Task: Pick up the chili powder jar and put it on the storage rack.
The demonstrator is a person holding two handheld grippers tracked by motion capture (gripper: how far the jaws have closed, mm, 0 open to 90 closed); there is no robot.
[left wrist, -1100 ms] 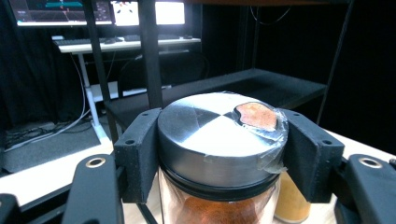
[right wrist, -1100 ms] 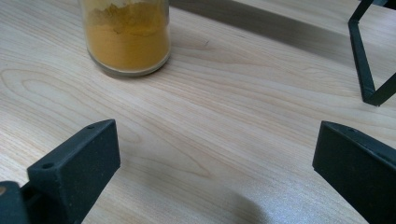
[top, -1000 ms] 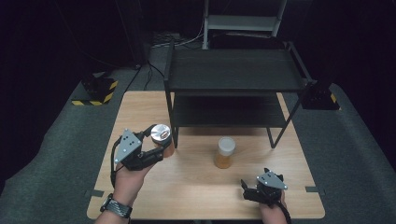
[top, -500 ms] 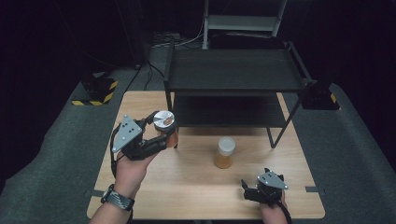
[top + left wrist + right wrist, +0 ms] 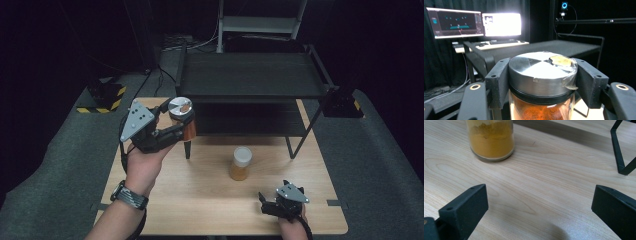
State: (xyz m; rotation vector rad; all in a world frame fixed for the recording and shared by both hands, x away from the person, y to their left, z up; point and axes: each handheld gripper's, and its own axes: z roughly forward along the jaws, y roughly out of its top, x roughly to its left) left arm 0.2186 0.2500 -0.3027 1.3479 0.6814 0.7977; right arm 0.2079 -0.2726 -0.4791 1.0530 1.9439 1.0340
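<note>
My left gripper is shut on a glass jar of orange-red powder with a silver lid, held up in the air beside the left end of the black two-tier shelf rack. The left gripper view has both jaws clamped just under the lid, with the jar upright. A second jar with yellow powder and a pale lid stands on the wooden table in front of the rack. My right gripper rests low near the table's front right, open, with the yellow jar ahead and to its left.
The rack's front legs stand on the table behind the yellow jar. A rack foot lies ahead right of the right gripper. Monitors and a keyboard sit beyond the table. A black-and-yellow block lies on the grey floor at left.
My left gripper has lifted the orange-red jar up and away from me, towards the rack's left end. The right gripper and the yellow jar have stayed put.
</note>
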